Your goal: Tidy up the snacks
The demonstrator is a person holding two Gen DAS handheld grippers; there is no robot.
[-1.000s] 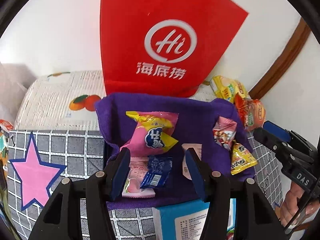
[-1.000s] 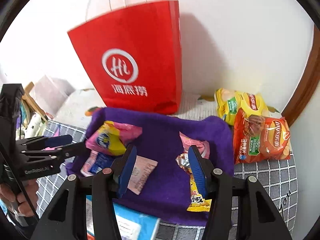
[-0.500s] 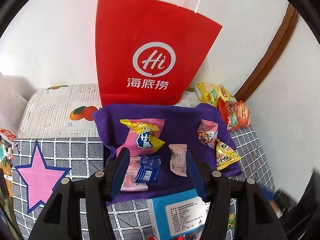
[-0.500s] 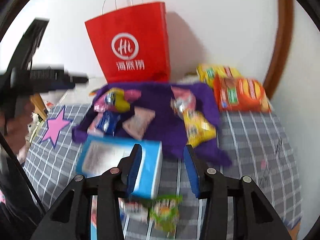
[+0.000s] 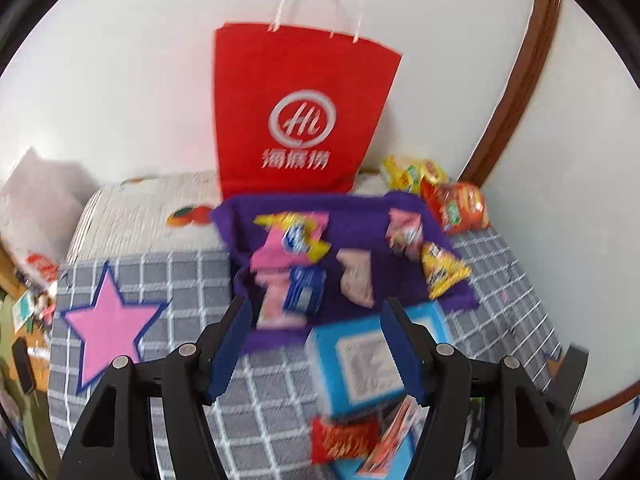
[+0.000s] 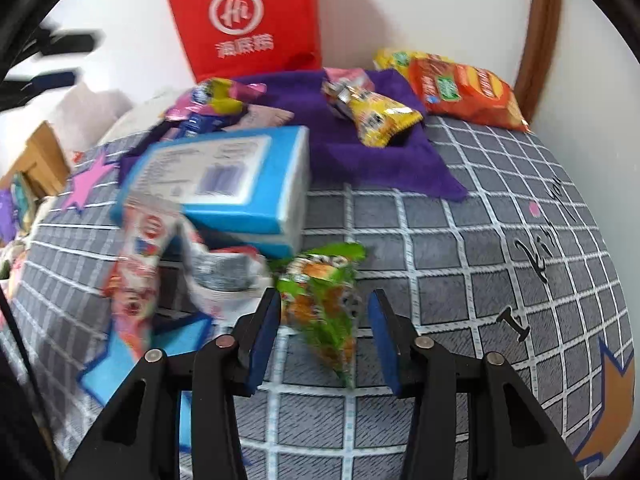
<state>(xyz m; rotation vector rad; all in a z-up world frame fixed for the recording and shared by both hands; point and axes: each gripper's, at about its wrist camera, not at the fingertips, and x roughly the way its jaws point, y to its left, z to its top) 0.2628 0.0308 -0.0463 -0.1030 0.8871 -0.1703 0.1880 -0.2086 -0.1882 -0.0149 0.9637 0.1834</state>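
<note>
the right hand-held gripper (image 6: 323, 338) is standing wide open and has dropped back from the purple cloth (image 6: 372, 152) to the near part of the bed, its jaws now straddling a green snack packet (image 6: 324, 300) without gripping it. the left hand-held gripper (image 5: 316, 344) is also wide and holding nothing; it has pulled back too, so the blue box (image 5: 360, 364) is now lying between its fingers (touching or not, i cannot tell through the blur). judging by this, both are leaving the cloth and turning to the loose pile at the near edge, with the green packet the likely next pick.

the cloth is serving as the sorting spot: a pink-and-yellow packet (image 5: 292, 240), a small blue packet (image 5: 304, 292), a pale pink sachet (image 5: 356, 276) and a yellow packet (image 5: 440, 268) are lying on it. the red paper bag (image 5: 296, 112) is standing upright against the wall at the far edge, its contents hidden. two chip bags (image 6: 464, 88) are lying in the far right corner, off the cloth.
</note>
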